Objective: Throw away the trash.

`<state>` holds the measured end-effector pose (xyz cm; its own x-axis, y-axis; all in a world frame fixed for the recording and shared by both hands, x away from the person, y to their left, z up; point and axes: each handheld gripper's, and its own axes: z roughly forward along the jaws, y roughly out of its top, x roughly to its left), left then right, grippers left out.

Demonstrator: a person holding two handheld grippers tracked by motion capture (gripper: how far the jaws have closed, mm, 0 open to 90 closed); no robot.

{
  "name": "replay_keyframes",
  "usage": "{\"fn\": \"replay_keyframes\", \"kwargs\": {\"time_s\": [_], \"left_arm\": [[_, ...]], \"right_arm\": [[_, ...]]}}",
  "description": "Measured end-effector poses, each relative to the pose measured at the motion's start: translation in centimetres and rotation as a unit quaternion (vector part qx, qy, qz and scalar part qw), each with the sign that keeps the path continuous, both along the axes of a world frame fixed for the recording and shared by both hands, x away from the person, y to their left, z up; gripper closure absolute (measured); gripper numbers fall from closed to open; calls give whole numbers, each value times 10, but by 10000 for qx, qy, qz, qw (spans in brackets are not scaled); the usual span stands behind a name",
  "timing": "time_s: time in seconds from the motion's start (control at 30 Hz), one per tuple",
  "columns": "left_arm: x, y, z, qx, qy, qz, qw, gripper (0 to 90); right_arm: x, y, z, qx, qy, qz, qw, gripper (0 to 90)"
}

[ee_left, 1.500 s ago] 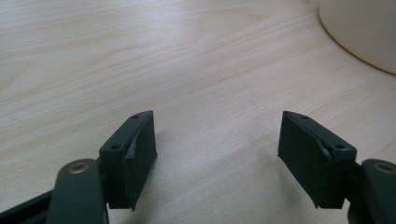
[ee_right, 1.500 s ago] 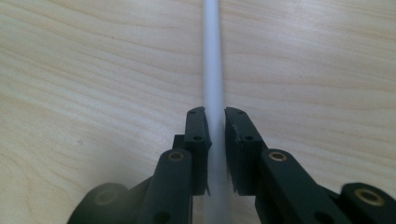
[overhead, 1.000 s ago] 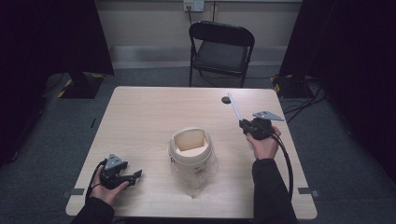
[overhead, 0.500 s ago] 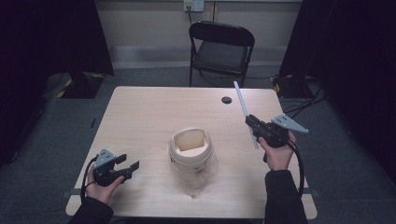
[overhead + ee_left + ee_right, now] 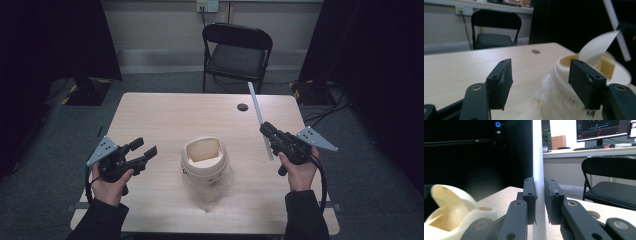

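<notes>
A clear jar (image 5: 206,170) with a cream lid, its flap turned up, stands at the middle of the table (image 5: 160,117). My right gripper (image 5: 266,129), right of the jar, is shut on a long white stick (image 5: 257,111) that points up and away. In the right gripper view both pads clamp the stick (image 5: 537,150), with the jar's lid (image 5: 451,212) at lower left. My left gripper (image 5: 145,146) hovers left of the jar; its jaws have just been closing a little, with nothing between them. The left gripper view has the jar (image 5: 614,72) just beyond my left gripper (image 5: 541,80).
A black folding chair (image 5: 237,50) stands behind the table's far edge. A small round hole (image 5: 242,107) sits in the tabletop near the far right. Cables lie on the floor at the right (image 5: 330,107).
My left hand has lifted off the table and now hovers higher beside the jar. My right hand has drifted right and up, and the stick stands steeper.
</notes>
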<state>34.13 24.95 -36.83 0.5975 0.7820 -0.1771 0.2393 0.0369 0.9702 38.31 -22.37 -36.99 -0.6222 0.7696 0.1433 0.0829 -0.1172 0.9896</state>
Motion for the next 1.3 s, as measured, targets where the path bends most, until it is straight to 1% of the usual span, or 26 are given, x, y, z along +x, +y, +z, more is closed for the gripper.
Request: {"fn": "replay_keyframes", "kwargs": {"time_s": [0.03, 0.13, 0.23, 0.27, 0.37, 0.43, 0.47, 0.53, 0.57, 0.63, 0.67, 0.7, 0.8, 0.83, 0.87, 0.9, 0.93, 1.0, 1.07, 1.1, 1.13, 1.2, 1.27, 1.3], "left_arm": [[0, 0, 0, 0, 0, 0, 10000, 357], [4, -13, 16, -70, -192, -115, 9997, 360], [9, -27, 29, -141, -345, -255, 9990, 361], [10, -32, 33, -169, -364, -298, 9987, 361], [14, -45, 43, -186, -473, -434, 9978, 363], [16, -53, 48, -245, -502, -509, 9971, 365], [16, -57, 50, -231, -515, -548, 9969, 366], [18, -64, 55, -271, -548, -639, 9961, 372], [18, -69, 58, -338, -559, -671, 9956, 373], [20, -75, 62, -313, -611, -727, 9950, 379], [21, -79, 65, -351, -628, -777, 9944, 383], [21, -82, 67, -392, -613, -816, 9940, 386], [23, -92, 73, -419, -623, -907, 9930, 396], [24, -93, 74, -365, -637, -929, 9930, 400], [24, -98, 75, -433, -619, -961, 9925, 401], [25, -99, 76, -418, -624, -997, 9922, 404], [26, -103, 78, -482, -601, -1046, 9915, 406], [27, -108, 80, -491, -595, -1099, 9909, 412], [30, -116, 83, -575, -570, -1193, 9895, 416], [30, -116, 83, -575, -570, -1193, 9895, 418], [31, -120, 84, -628, -546, -1201, 9893, 418], [33, -126, 84, -687, -510, -1264, 9883, 425], [35, -133, 85, -702, -501, -1304, 9877, 427], [36, -136, 85, -677, -507, -1335, 9874, 429]], "right_arm": [[0, 0, 0, 0, 0, 0, 10000, 808], [-3, 2, 1, 56, -79, 89, 9999, 808], [-4, 4, 2, 80, -81, 138, 9998, 809], [-5, 5, 3, 95, -99, 200, 9997, 809], [-7, 8, 4, 107, -133, 244, 9996, 809], [-8, 10, 6, 127, -172, 316, 9993, 809], [-9, 12, 7, 129, -180, 345, 9992, 809], [-11, 15, 9, 149, -212, 417, 9988, 808], [-12, 17, 10, 161, -223, 460, 9986, 808], [-14, 22, 12, 187, -248, 572, 9979, 808], [-15, 23, 12, 202, -251, 608, 9976, 808], [-16, 26, 13, 210, -264, 668, 9972, 808], [-19, 32, 16, 216, -311, 796, 9961, 808], [-20, 34, 17, 213, -324, 824, 9958, 808], [-21, 35, 17, 215, -327, 855, 9956, 808], [-22, 37, 18, 238, -329, 909, 9950, 809], [-23, 38, 18, 241, -331, 932, 9948, 808], [-24, 42, 18, 239, -322, 1029, 9939, 808], [-25, 44, 18, 232, -327, 1054, 9936, 808], [-25, 44, 18, 232, -327, 1054, 9936, 808], [-25, 45, 18, 240, -322, 1082, 9933, 809], [-25, 48, 17, 219, -306, 1135, 9928, 809], [-25, 49, 16, 212, -291, 1152, 9927, 809], [-25, 51, 15, 202, -277, 1197, 9922, 808]]}}
